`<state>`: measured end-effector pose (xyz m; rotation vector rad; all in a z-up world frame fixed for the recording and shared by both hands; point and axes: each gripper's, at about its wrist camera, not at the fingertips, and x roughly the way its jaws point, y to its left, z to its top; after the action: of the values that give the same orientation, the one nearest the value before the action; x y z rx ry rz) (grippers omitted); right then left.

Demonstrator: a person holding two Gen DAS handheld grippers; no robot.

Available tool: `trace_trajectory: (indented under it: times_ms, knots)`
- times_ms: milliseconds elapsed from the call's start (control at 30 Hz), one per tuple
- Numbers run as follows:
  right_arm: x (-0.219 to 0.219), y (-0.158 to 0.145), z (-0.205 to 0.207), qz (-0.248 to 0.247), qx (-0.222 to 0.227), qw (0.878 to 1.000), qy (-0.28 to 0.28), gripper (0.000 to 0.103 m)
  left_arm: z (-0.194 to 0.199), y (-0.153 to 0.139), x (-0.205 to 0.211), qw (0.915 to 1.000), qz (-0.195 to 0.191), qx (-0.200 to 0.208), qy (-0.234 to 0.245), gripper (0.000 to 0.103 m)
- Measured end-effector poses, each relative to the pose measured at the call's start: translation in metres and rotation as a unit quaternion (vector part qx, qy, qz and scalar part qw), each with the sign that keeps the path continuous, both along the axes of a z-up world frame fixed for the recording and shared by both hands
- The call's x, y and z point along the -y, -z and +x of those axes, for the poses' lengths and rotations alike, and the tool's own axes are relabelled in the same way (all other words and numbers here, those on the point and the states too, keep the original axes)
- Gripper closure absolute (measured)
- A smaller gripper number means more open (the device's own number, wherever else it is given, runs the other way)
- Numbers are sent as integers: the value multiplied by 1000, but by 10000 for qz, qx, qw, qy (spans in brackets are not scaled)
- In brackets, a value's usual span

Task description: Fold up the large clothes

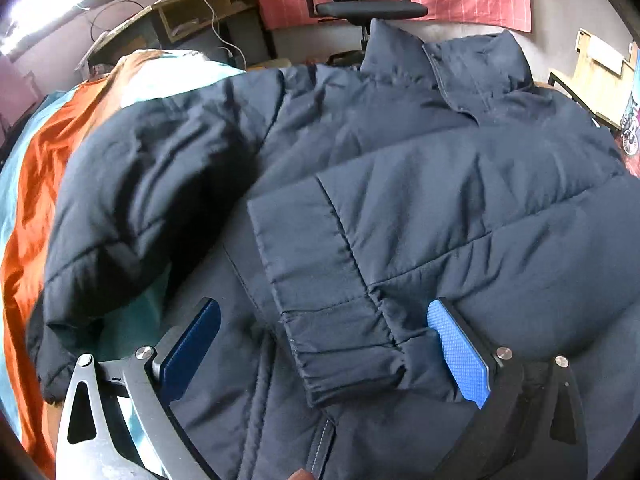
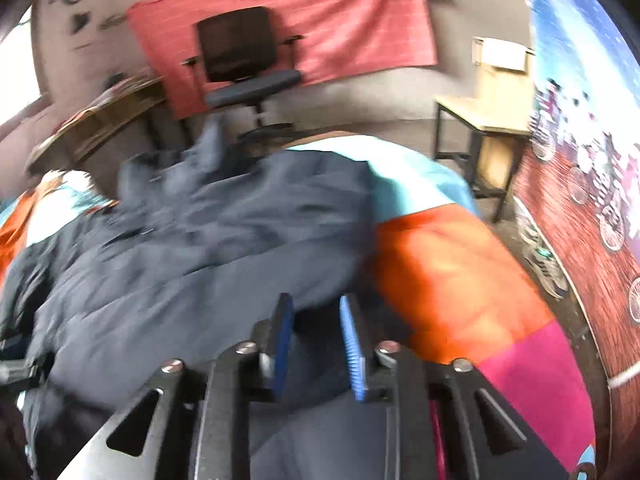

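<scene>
A dark navy puffer jacket (image 1: pixel 400 168) lies spread on a bed, collar toward the far side. One sleeve is folded across its front, and the sleeve's cuff (image 1: pixel 344 344) lies between the wide-open blue pads of my left gripper (image 1: pixel 324 312), which touch nothing. In the blurred right wrist view the jacket (image 2: pixel 208 240) fills the left and middle. My right gripper (image 2: pixel 316 312) sits at the jacket's right edge with its pads a narrow gap apart. Dark fabric lies in that gap, and I cannot tell whether it is pinched.
The bed cover has orange (image 2: pixel 452 272), light blue (image 2: pixel 416 184) and pink (image 2: pixel 532 368) panels. An office chair (image 2: pixel 244 68) stands beyond the bed before a red cloth. A cluttered desk (image 1: pixel 192 16) is far left, a small table (image 2: pixel 480 120) far right.
</scene>
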<state>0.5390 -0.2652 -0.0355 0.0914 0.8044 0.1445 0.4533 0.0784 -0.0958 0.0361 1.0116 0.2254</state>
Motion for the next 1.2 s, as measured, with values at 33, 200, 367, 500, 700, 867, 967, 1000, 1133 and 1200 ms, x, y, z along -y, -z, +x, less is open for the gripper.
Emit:
trace_trajectory:
  times_ms: [33,200,367,500,700,867,967,1000,1133,1200]
  knots:
    - [5,5,9,5,-61,10000,45,81,0,4,-2,10000,-52,19,-9,1]
    - [-3,40,23,-301,-485,9980,-265,81,-3,14,-7,9995,-265,117,-78,1]
    - [-20,65,19,-898,-416,9940,-463,81,-5,18,-1,9994,-126,308,-27,0]
    - [-20,74,23,-954,-470,9933,-461,81,-9,17,-3,9986,-198,480,-96,1]
    - [-1,62,-2,-467,-65,9984,-300,75,-49,-28,-31,9916,-900,828,-417,1]
    - [-1,34,-30,-360,143,9990,-204,19,-102,-61,-74,9829,-1002,1292,-846,1]
    - [-12,12,-43,-267,384,9980,-434,18,-131,-65,-118,9730,-1260,1288,-1441,1]
    - [-20,4,-47,-291,474,9971,-526,18,-138,-63,-133,9696,-1345,1225,-1635,1]
    - [-60,-24,-62,-225,745,9927,-923,17,-174,-46,-200,9436,-1652,1037,-2677,1]
    - [-86,-34,-69,-99,777,9896,-1207,16,-192,-36,-228,9257,-1938,975,-3098,1]
